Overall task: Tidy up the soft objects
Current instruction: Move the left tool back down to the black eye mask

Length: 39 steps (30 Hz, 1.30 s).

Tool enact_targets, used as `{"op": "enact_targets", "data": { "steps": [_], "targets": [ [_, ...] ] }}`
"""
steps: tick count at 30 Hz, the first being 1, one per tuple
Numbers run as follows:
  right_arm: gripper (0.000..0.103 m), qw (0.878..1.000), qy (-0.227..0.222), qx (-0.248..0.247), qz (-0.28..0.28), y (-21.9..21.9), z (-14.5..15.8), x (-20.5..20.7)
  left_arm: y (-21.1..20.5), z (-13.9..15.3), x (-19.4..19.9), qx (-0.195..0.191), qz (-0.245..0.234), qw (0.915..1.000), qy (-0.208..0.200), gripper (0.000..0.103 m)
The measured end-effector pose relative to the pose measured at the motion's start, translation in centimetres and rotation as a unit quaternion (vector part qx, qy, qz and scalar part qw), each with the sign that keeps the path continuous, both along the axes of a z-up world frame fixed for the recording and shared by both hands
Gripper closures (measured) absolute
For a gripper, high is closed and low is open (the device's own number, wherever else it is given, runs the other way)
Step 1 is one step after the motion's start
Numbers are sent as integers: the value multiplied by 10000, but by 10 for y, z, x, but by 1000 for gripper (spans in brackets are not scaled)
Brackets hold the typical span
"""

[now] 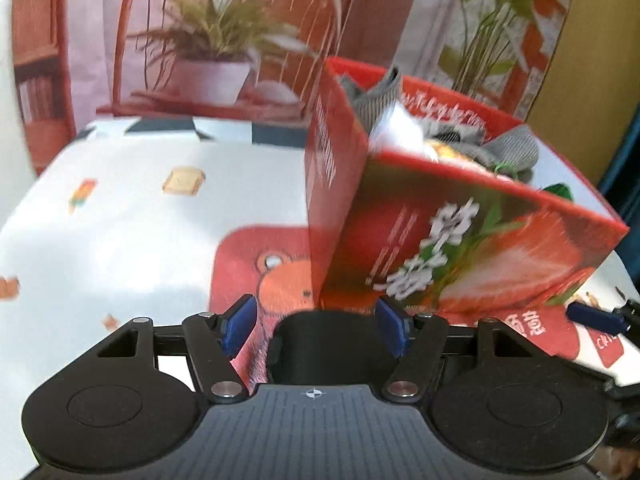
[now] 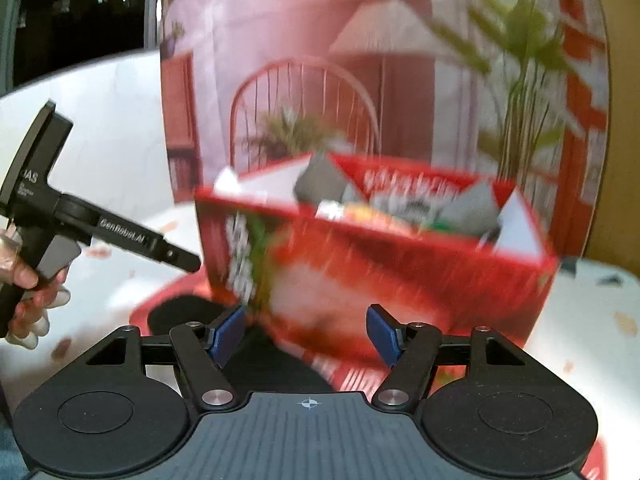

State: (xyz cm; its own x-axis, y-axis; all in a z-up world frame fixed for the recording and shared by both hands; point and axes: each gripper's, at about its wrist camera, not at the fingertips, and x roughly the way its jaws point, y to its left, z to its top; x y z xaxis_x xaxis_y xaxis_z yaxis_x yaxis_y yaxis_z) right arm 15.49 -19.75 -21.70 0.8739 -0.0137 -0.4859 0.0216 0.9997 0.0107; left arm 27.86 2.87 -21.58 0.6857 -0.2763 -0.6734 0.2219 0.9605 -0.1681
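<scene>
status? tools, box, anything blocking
Left tool and right tool both open, nothing held. Red box upright on the table, grey socks piled inside. Nothing between tools and box.

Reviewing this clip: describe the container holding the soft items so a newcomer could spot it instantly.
On the white printed tablecloth, in front of the backdrop picturing a chair and potted plants, stands an open-topped red box. Grey knitted cloth pokes above its rim. A large strawberry and white flowers printed on its side set it apart.
</scene>
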Motion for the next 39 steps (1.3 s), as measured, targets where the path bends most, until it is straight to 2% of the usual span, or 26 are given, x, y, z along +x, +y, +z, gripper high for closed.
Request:
{"op": "enact_targets", "data": {
  "steps": [4, 10, 20, 28, 34, 39],
  "targets": [
    [39, 9989, 436, -42, -168, 4, -24, 13, -10, -14, 1, 71, -2, 9999, 92, 37],
    [39, 9970, 682, -17, -375, 3, -39, 12, -19, -21, -10, 253, -89, 9996, 45, 42],
    [36, 9958, 699, 229, -550, -10, -44, 9, -28, -23, -28, 449, 1, 9990, 71, 43],
    [35, 9961, 632, 363, -499, -12, -44, 4, -31, -24, -50, 350, -29, 9994, 0, 43],
    [35, 9971, 564, 265, -447, -8, -42, 1, -37, -25, -63, 354, -110, 9993, -3, 43],
    [34, 9959, 557, 208, -679, -3, -34, -6, -36, -25, -72, 327, -169, 9993, 25, 42]
  ]
}}
